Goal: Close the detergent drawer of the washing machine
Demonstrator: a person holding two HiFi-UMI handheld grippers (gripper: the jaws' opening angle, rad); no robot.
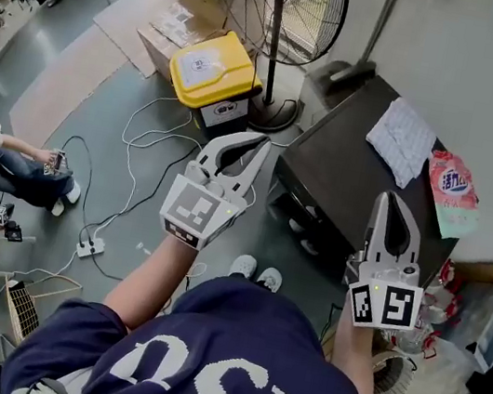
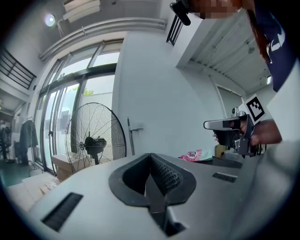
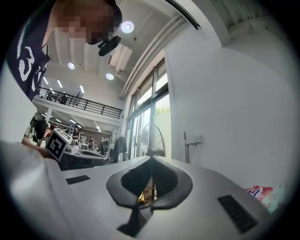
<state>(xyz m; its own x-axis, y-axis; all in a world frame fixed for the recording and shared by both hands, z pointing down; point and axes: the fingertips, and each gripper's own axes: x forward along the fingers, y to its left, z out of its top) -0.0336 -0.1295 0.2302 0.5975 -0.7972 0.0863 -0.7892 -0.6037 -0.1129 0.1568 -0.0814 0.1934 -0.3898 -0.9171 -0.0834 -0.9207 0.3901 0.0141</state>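
Observation:
The washing machine (image 1: 335,174) is a dark box seen from above at the right; its front faces lower left, and I cannot make out the detergent drawer. My left gripper (image 1: 261,142) hovers shut and empty over the floor, just left of the machine's front corner. My right gripper (image 1: 388,199) is also shut and empty, held above the machine's near right part. In the left gripper view the jaws (image 2: 150,157) meet at the tip, pointing level, with the right gripper (image 2: 225,125) off to the right. The right gripper view shows its own closed jaws (image 3: 151,161).
A white cloth (image 1: 403,139) and a pink detergent bag (image 1: 454,190) lie on the machine's top. A yellow-lidded bin (image 1: 214,68) and a standing fan (image 1: 280,9) are behind the left gripper. Cables and a power strip (image 1: 91,247) cross the floor; a seated person (image 1: 7,163) is far left.

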